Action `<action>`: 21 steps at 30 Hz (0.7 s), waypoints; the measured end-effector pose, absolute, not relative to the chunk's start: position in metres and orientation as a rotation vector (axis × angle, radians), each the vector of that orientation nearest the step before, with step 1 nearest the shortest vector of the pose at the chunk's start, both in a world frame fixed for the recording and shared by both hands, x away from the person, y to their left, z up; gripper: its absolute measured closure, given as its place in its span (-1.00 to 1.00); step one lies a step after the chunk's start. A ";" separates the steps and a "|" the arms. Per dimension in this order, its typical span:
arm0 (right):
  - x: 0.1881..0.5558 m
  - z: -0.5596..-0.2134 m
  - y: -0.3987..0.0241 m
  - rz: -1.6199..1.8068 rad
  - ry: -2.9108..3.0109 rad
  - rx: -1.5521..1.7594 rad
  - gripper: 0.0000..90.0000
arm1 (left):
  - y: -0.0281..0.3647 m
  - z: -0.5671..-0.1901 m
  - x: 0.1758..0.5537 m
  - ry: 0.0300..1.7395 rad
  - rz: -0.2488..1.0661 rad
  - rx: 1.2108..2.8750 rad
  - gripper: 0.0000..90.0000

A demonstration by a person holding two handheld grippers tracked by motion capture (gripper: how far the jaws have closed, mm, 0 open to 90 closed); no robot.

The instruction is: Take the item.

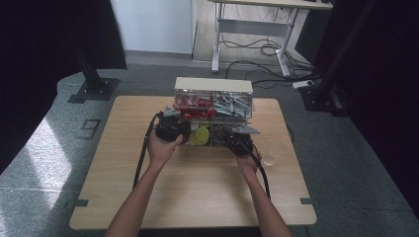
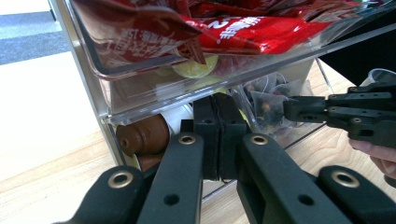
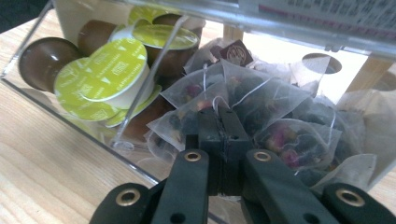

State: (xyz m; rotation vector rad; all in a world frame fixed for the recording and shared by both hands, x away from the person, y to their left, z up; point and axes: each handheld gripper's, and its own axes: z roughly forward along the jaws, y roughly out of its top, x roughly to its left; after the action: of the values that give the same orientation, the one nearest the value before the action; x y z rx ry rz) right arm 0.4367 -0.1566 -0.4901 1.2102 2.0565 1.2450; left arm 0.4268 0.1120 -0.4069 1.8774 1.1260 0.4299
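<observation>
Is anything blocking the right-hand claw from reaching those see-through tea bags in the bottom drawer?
Nothing visible does. The right gripper has its fingers pressed together right at the heap of tea bags in the open clear drawer; the green-lidded capsules sit behind a divider.

My way into the clear acrylic two-tier organizer (image 1: pixel 213 111) is crowded: green-lidded brown coffee capsules (image 3: pixel 105 70) and mesh tea sachets (image 3: pixel 261 112) pack its lower drawer. Bare wooden tabletop (image 1: pixel 197 187) toward me lies open.

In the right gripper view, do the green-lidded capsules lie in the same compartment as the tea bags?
No, a clear divider separates the green-lidded capsules from the tea bags.
</observation>
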 end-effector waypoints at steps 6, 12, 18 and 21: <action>0.423 -0.478 -0.162 1.265 2.036 1.164 0.97 | 0.110 -0.408 0.427 1.124 0.427 1.872 0.98; 0.416 -0.470 -0.170 1.282 2.024 1.148 0.97 | 0.108 -0.408 0.427 1.118 0.425 1.871 0.98; 0.409 -0.465 -0.175 1.302 2.009 1.136 0.97 | 0.108 -0.408 0.427 1.119 0.421 1.868 0.98; 0.407 -0.464 -0.176 1.307 2.010 1.132 0.97 | 0.108 -0.408 0.427 1.119 0.419 1.867 0.98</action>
State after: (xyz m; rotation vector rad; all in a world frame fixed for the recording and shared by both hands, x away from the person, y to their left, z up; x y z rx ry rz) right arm 0.4072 -0.1763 -0.4639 1.1322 2.0096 1.3070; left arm 0.4266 0.1078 -0.4081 1.8675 1.1190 0.4186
